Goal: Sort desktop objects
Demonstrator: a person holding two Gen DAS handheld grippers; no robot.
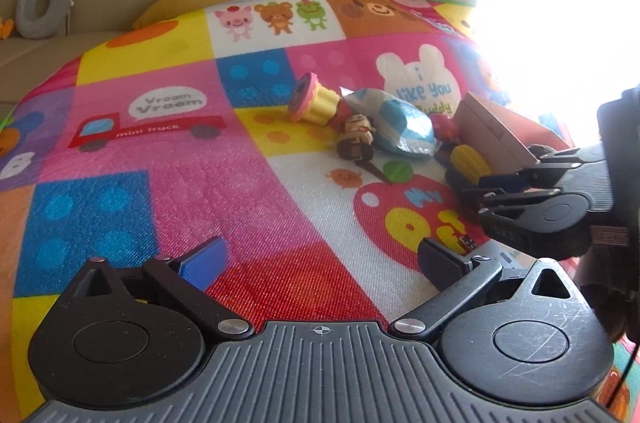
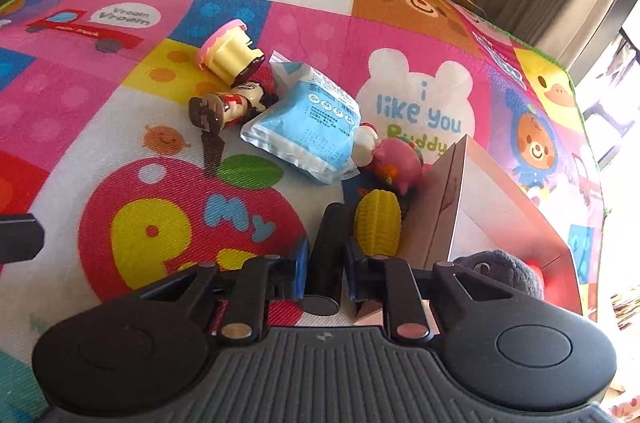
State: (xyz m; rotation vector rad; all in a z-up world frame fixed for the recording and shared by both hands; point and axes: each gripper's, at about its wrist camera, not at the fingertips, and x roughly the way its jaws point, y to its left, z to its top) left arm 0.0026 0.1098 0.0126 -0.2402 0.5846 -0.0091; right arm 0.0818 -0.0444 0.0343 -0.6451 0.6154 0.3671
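The right gripper (image 2: 324, 269) has its jaws clamped on a black cylinder (image 2: 326, 255), a dark stick-like object lying lengthwise between the blue pads and just beside a yellow toy corn cob (image 2: 378, 227); whether it has left the cloth cannot be told. So the step in hand reads as the pick of one item from the clutter, with the sorting itself hardly begun, since the rest of the pile lies loose on the patterned play mat (image 2: 120, 127) that covers the surface. Close to the corn stands an open cardboard box (image 2: 492, 211), whose near wall rises right of the gripper; a dark plush thing (image 2: 508, 271) and something red lie at its low end. Further off, the blue-and-white sachet (image 2: 308, 127), a pink pig toy (image 2: 396, 163), a wooden figure (image 2: 228, 107) and a toy cupcake (image 2: 230, 51) lie on their sides, close together. The left gripper (image 1: 322, 263) hovers low over the mat with its jaws wide apart and nothing between them, well clear of the pile; from its camera the right gripper shows at the box edge. The next move probably calls for lifting the cylinder straight up, so as not to drag the corn along, then carrying it over the box wall before letting go. The likely risk is the cylinder rolling or pivoting in a grip so near its end.
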